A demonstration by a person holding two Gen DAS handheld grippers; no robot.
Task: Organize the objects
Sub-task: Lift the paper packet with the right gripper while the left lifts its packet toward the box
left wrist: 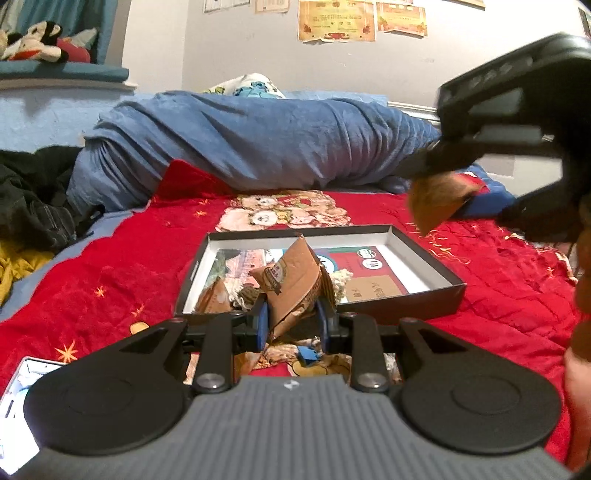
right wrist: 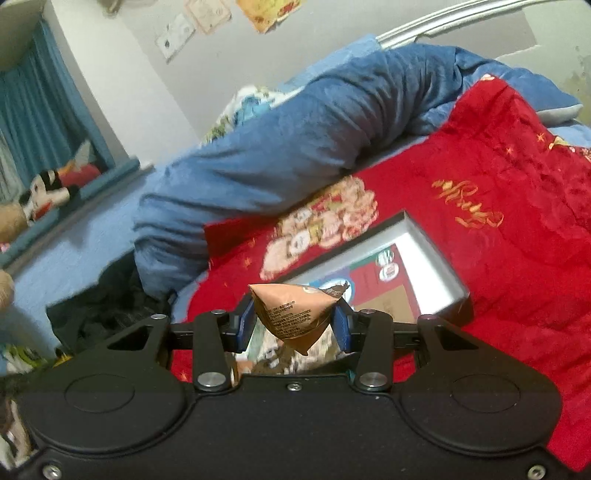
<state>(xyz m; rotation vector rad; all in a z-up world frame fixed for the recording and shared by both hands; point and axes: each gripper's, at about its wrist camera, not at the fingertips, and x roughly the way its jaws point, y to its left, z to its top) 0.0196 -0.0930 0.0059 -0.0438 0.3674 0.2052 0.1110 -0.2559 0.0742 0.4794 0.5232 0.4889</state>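
1. The left gripper (left wrist: 291, 317) is closed on a brown packet (left wrist: 291, 280); its blue pads (left wrist: 263, 321) press the packet's lower sides, and the packet stands tilted, point up, at the near edge of the box (left wrist: 424, 295).
2. A phone (left wrist: 18, 398) lies on the red quilt (left wrist: 110, 280) at the near left corner of the left wrist view, partly hidden by the gripper body.
3. The box is black outside and white inside, lidless, and sits on the quilt just beyond the left gripper. Its left half holds more brown packets (left wrist: 214, 299) and some whitish clutter; printed cards (left wrist: 369, 273) cover its floor toward the right.
4. The right gripper (right wrist: 293, 325) grips a second packet (right wrist: 291, 314), pyramid-shaped with small print on it, pads on both sides. It hangs clear of the quilt, above the near left part of the box (right wrist: 439, 273).
5. From the left wrist view that gripper (left wrist: 436, 162) shows blurred at the upper right, its packet (left wrist: 439, 199) above the box's far right corner.
6. Dark clothes (left wrist: 33, 199) lie heaped at the quilt's left edge.
7. A rolled blue blanket (left wrist: 251, 140) lies across the far edge of the quilt.
8. Beyond, a plush toy (left wrist: 33, 40) sits on a blue ledge at far left, and paper certificates (left wrist: 336, 18) hang on the wall.
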